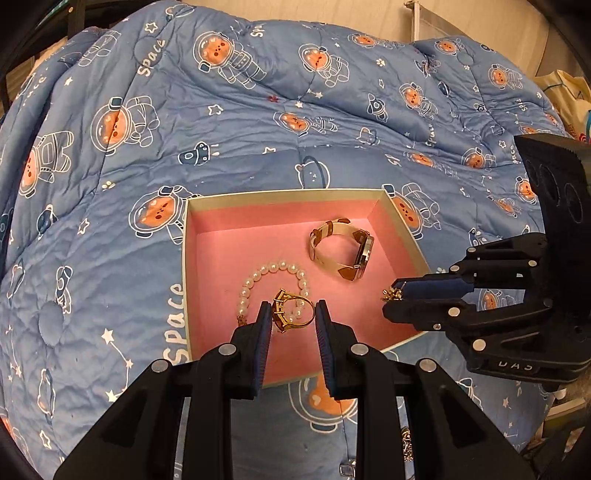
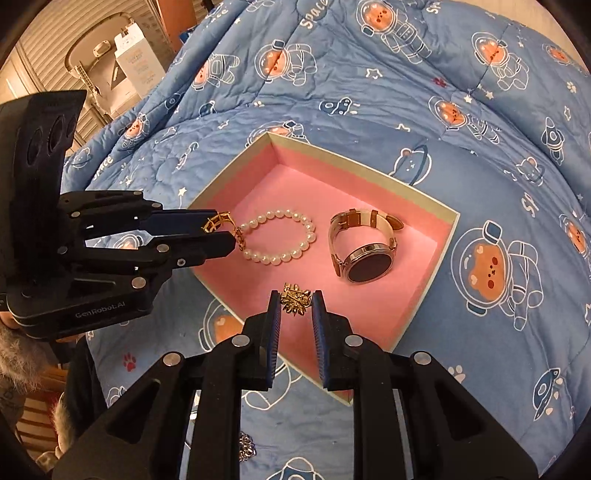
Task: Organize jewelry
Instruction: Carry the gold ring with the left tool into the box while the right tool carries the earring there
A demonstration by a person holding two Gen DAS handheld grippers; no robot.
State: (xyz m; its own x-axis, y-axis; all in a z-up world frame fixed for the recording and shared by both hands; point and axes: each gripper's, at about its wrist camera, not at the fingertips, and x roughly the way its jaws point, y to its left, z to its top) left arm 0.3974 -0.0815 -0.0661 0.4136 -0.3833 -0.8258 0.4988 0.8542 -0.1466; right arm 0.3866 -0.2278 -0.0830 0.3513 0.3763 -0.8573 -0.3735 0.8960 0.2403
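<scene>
Blue bedspread [image 1: 258, 122] carries the pink box [image 1: 207, 236]; left hand-held gripper [image 1: 290, 314] grasps a gold ring [image 1: 291, 312], right hand-held gripper [image 2: 294, 301] grasps a gold brooch [image 2: 294, 299]; lower each low over bare lining, then release.

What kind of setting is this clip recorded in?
Most likely a bedroom: the pink-lined box sits on a bed's blue astronaut-print quilt, with a cream wall behind and cartons stacked beside it.

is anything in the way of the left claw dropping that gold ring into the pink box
Partly. The left claw holds the gold ring right over the pearl bracelet lying in the pink box; bare floor lies beside it.
</scene>
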